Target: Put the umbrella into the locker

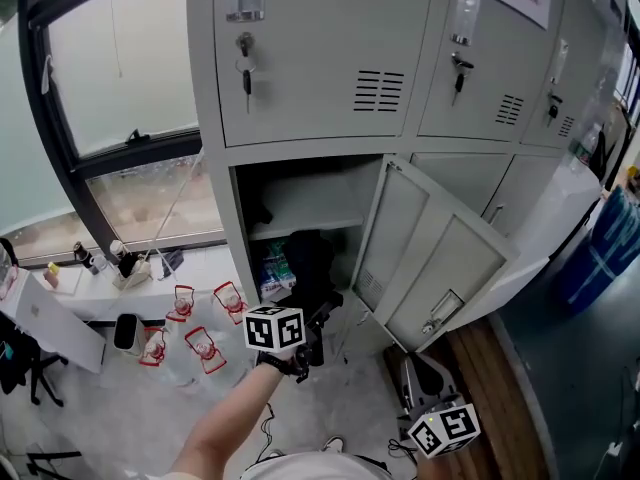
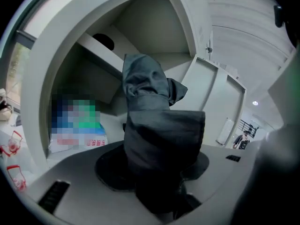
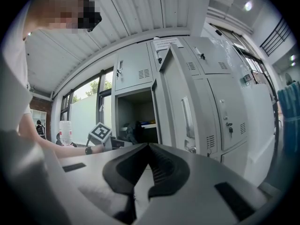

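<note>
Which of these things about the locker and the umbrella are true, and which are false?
1. The locker door stands open. True.
2. The left hand-held gripper holds the umbrella. True.
3. The umbrella is bright red. False: it is dark grey.
4. The right hand-held gripper holds an umbrella too. False: it is empty, with its jaws together.
5. A key hangs in the closed door above. True.
</note>
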`<action>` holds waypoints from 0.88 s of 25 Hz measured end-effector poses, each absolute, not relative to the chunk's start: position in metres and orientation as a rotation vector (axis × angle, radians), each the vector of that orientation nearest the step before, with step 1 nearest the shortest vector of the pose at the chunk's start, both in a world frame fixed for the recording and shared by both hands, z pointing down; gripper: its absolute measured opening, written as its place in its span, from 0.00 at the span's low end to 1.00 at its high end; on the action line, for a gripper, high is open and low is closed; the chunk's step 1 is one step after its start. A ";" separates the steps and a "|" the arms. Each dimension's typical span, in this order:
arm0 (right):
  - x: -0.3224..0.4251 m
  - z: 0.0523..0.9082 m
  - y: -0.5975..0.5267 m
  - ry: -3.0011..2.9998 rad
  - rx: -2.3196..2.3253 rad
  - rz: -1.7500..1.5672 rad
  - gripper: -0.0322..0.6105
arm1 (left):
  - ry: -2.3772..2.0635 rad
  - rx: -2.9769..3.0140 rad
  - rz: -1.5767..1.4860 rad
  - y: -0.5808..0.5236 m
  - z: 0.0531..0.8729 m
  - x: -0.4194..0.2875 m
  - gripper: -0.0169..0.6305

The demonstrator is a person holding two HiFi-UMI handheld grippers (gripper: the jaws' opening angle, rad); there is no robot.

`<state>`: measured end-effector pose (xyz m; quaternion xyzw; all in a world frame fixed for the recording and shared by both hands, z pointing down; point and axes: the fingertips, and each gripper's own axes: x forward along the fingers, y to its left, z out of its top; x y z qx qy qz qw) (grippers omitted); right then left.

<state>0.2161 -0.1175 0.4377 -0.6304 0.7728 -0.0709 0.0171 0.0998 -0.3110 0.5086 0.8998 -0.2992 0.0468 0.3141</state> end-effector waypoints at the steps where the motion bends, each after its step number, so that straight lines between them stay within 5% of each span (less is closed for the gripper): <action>1: 0.217 0.437 -0.117 2.395 -1.963 -0.222 0.08 | -0.784 2.364 0.124 -0.315 0.510 0.103 0.36; 22: 0.233 0.448 -0.116 2.388 -1.983 -0.263 0.08 | -0.740 2.336 0.247 -0.338 0.546 0.145 0.36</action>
